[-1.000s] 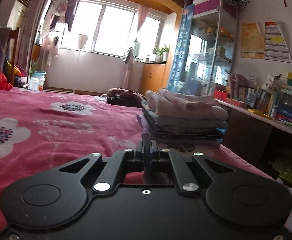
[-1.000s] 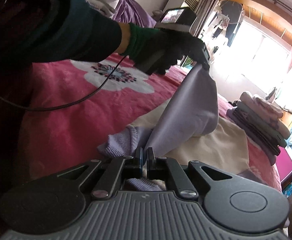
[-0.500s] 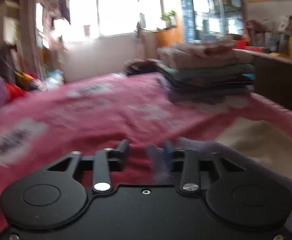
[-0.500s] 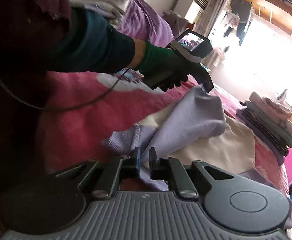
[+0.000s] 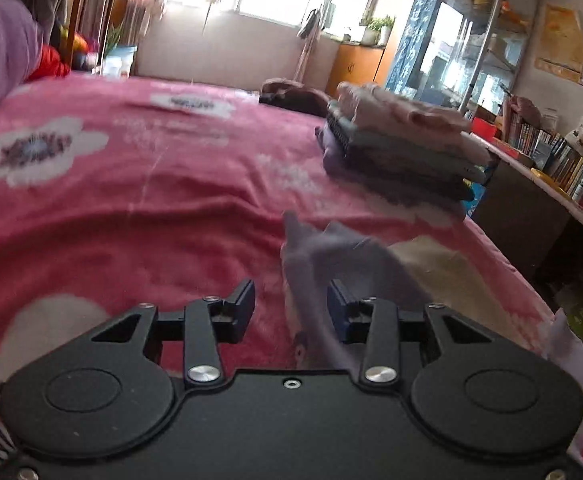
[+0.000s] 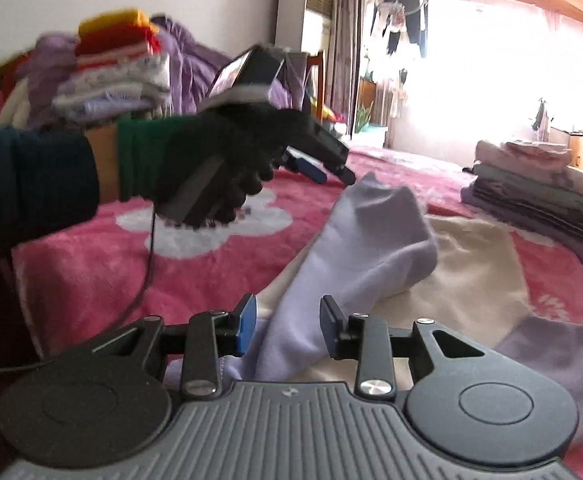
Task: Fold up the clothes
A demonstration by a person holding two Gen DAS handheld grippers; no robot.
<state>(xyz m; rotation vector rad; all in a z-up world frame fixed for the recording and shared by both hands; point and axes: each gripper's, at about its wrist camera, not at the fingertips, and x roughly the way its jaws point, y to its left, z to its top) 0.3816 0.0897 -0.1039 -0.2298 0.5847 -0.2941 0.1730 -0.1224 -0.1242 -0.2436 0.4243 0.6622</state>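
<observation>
Lilac garment (image 6: pixel 371 240) between parted right tool (image 6: pixel 287 324); left tool (image 5: pixel 290 308) parted too, gloved hand (image 6: pixel 219 164) visible only from right

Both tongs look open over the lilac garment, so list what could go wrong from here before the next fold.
1. The left tongs and right tongs are open, so the lilac garment is unheld; its raised fold may slump unevenly.
2. It lies on a cream cloth; a deep regrasp might pinch both layers.
3. The folded stack sits nearby; a wide sweep could topple it.
</observation>
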